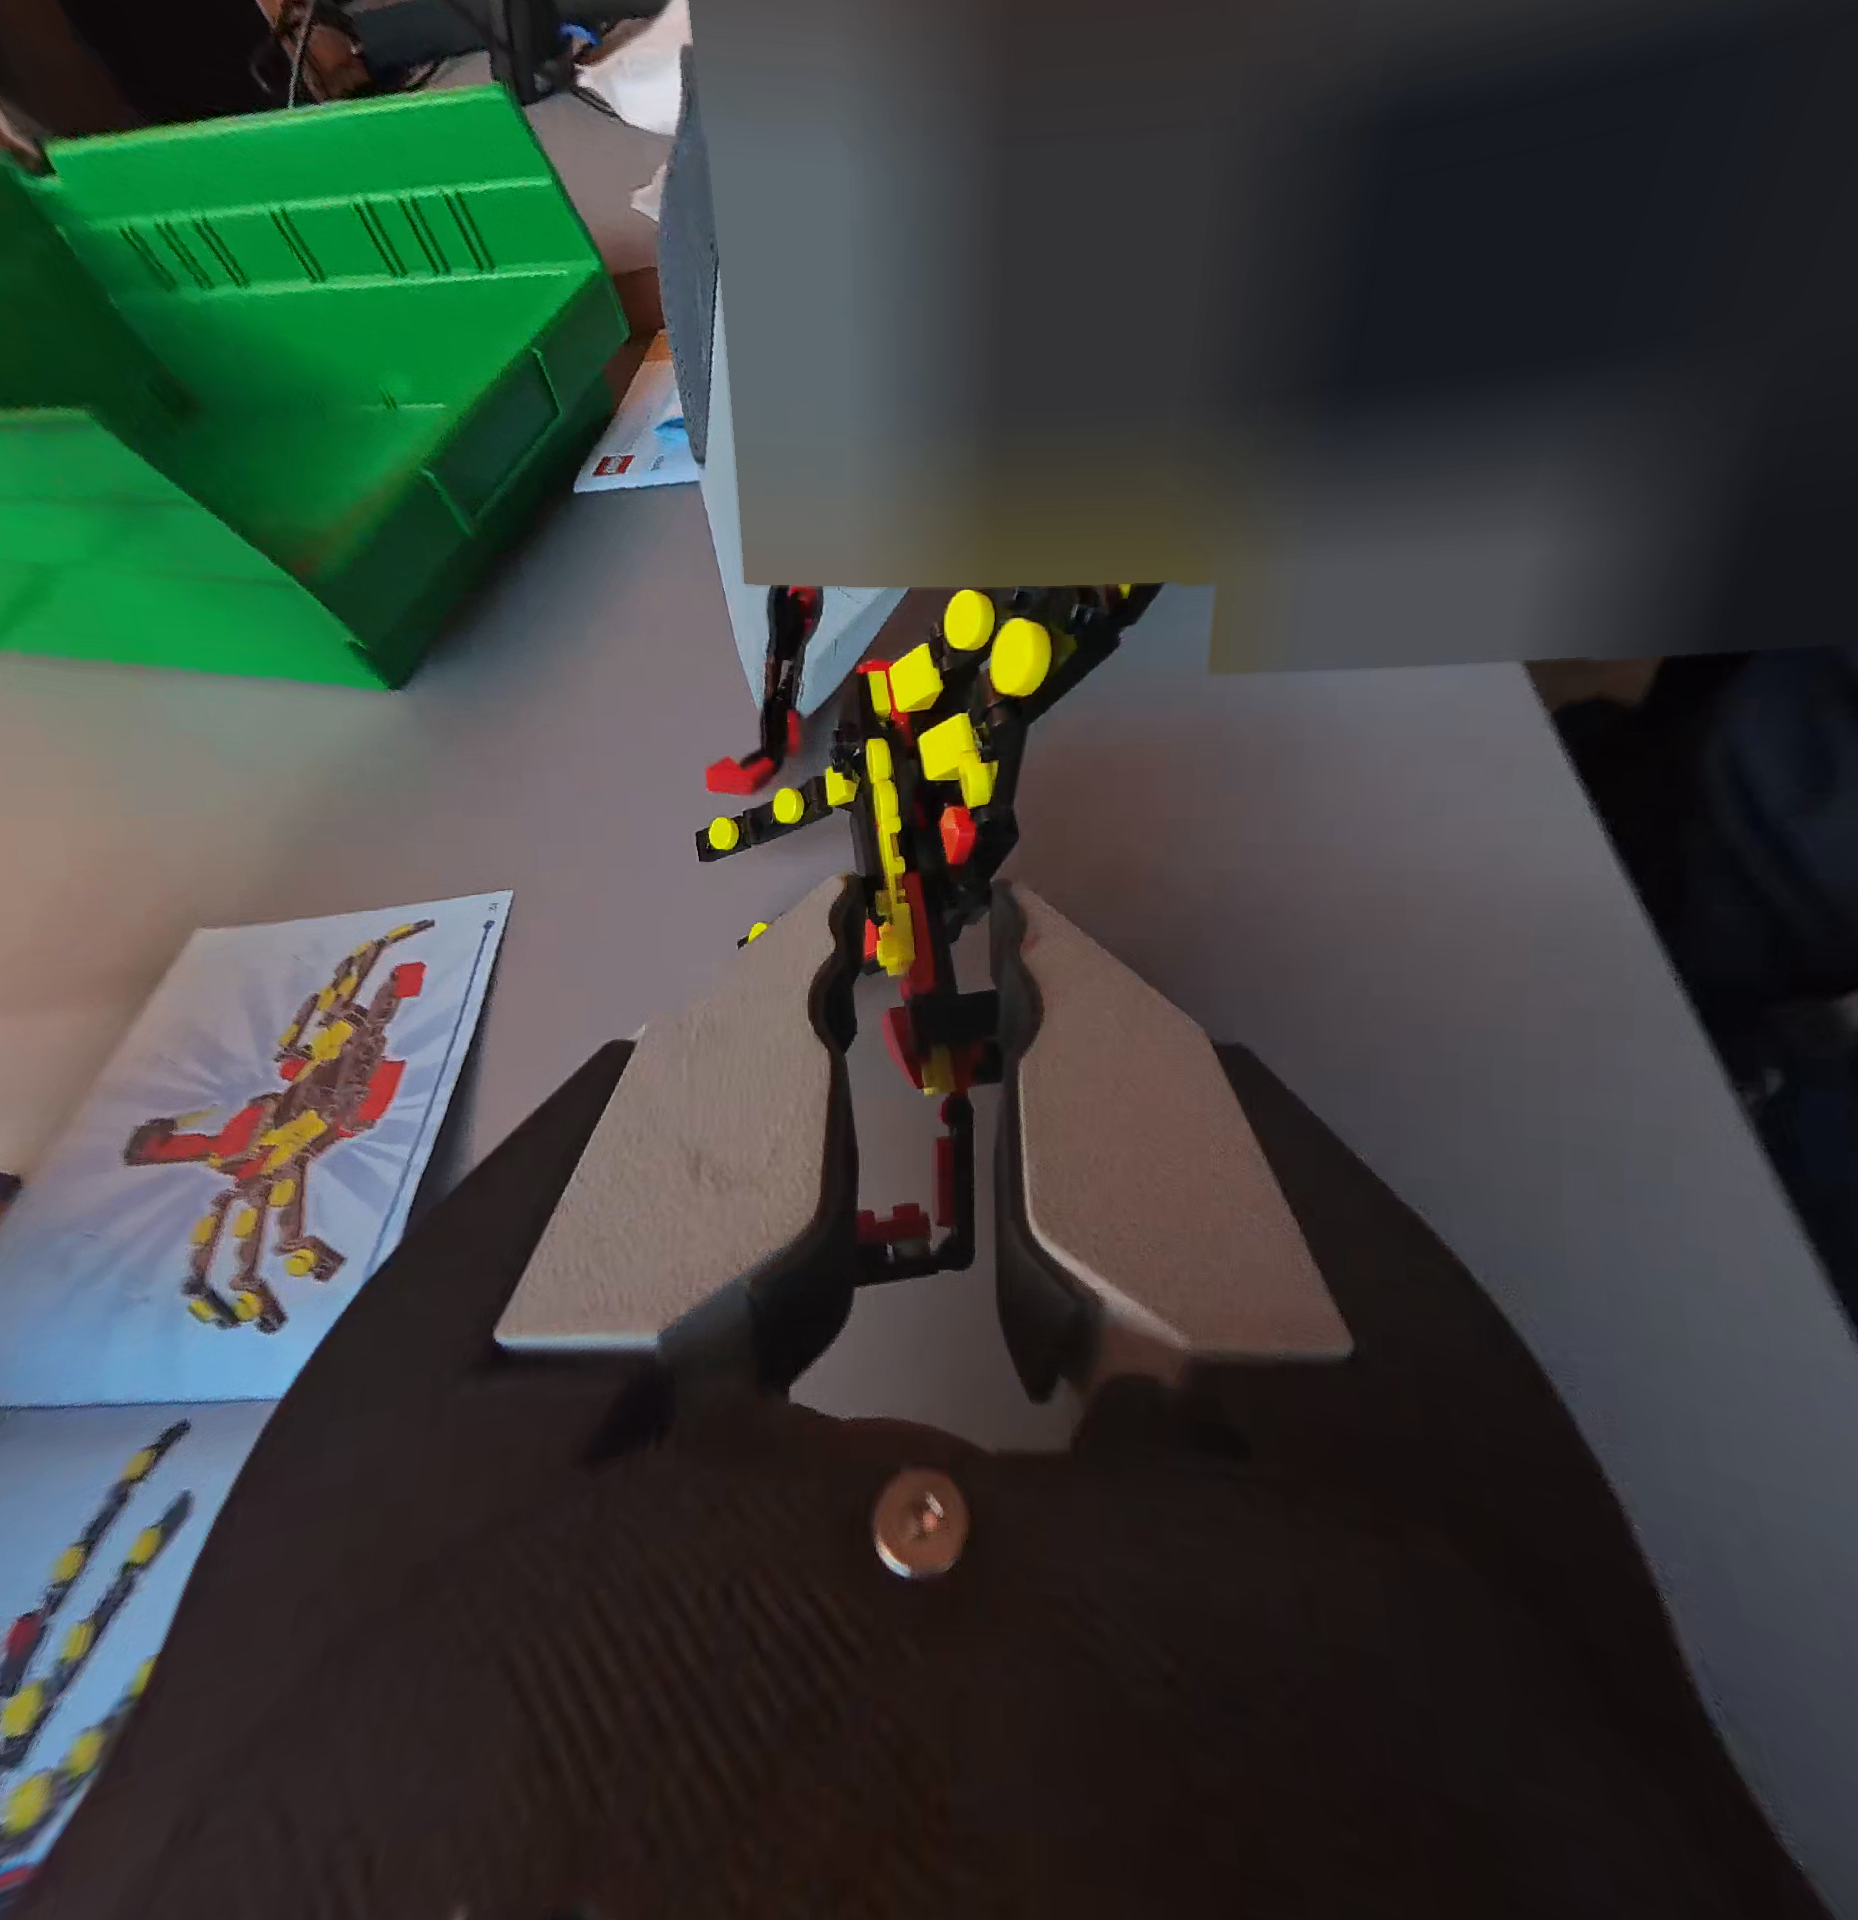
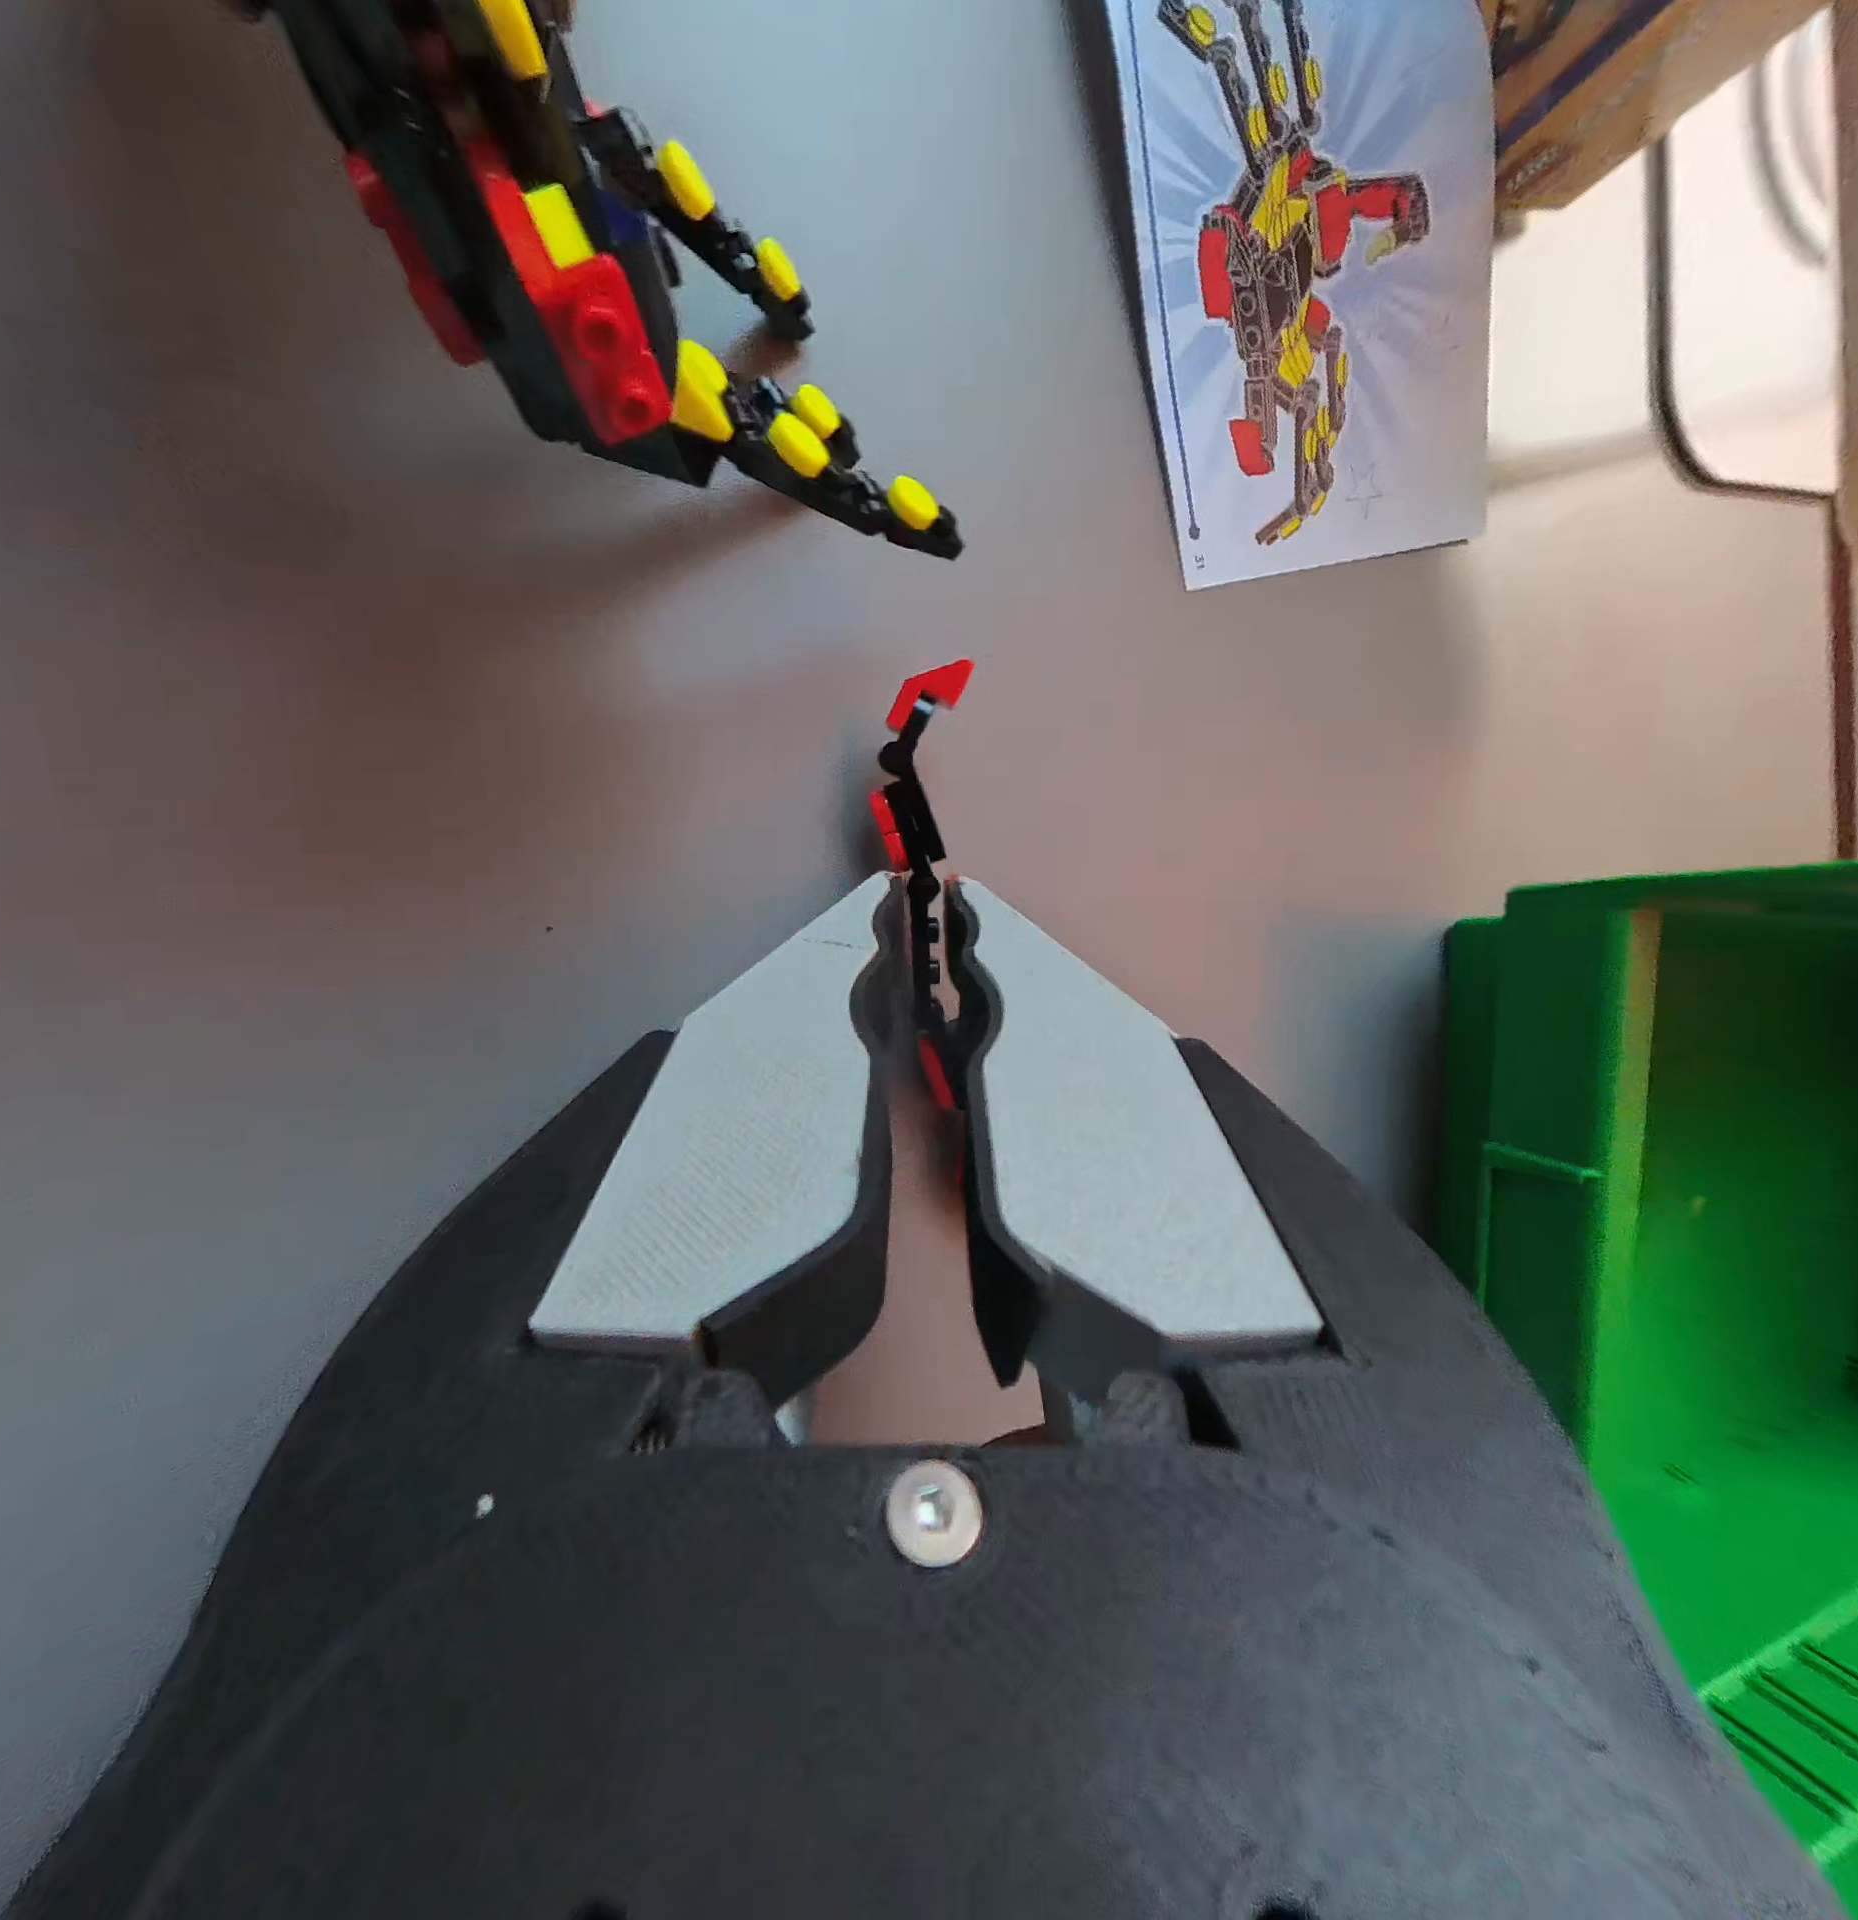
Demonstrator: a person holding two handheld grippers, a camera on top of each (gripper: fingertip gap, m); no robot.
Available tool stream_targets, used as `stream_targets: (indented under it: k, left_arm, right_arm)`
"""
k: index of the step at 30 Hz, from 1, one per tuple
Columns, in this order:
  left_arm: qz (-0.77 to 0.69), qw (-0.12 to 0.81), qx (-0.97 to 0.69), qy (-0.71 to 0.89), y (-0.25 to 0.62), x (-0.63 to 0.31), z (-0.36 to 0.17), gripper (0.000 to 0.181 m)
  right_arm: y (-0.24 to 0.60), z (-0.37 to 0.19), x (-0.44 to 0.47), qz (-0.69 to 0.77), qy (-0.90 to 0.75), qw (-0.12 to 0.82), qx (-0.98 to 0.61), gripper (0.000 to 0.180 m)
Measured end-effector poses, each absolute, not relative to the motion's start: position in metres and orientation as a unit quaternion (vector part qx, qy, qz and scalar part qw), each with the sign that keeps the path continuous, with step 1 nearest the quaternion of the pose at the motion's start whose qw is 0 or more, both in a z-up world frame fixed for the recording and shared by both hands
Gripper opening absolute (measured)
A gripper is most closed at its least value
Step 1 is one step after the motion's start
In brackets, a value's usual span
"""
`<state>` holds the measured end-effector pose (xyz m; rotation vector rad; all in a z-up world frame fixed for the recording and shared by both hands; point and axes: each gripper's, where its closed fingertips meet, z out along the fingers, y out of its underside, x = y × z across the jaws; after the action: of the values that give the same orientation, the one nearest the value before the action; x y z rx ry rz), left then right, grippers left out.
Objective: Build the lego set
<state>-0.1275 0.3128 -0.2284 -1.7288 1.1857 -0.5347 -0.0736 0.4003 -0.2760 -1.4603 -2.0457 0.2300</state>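
Observation:
My left gripper (image 1: 920,899) is shut on the black, red and yellow lego model (image 1: 925,790) and holds it above the grey table. The model also shows at the upper left of the right wrist view (image 2: 592,312). My right gripper (image 2: 922,883) is shut on a thin black and red lego limb (image 2: 920,790) with a red claw at its tip. That limb and the right gripper's fingers show beyond the model in the left wrist view (image 1: 774,717), partly under a blurred patch. The limb's tip sits a little apart from the model's yellow-studded leg (image 2: 863,499).
A green plastic bin (image 1: 260,395) stands at the left rear, and shows at the right of the right wrist view (image 2: 1683,1247). An open instruction booklet (image 1: 270,1132) lies on the table (image 1: 1268,935) at the left, and in the right wrist view (image 2: 1309,291). The table edge runs along the right.

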Motion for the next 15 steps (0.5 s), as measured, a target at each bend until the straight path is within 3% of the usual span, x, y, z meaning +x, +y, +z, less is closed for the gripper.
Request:
stream_targets:
  k: [3,10,15]
  left_arm:
    - [-0.186,0.472,-0.690,0.516,0.309,-0.129,-0.235,0.020]
    - [-0.235,0.478,-0.695,0.483,0.309,-0.134,-0.227,0.020]
    - [-0.252,0.499,-0.698,0.447,0.319,-0.142,-0.222,0.021]
  right_arm:
    - [0.390,-0.276,-0.072,0.076,-0.781,0.320,-0.531,0.016]
    - [0.403,-0.255,-0.059,0.144,-0.742,0.312,-0.576,0.016]
    - [0.414,-0.266,-0.060,0.162,-0.747,0.256,-0.591,0.000]
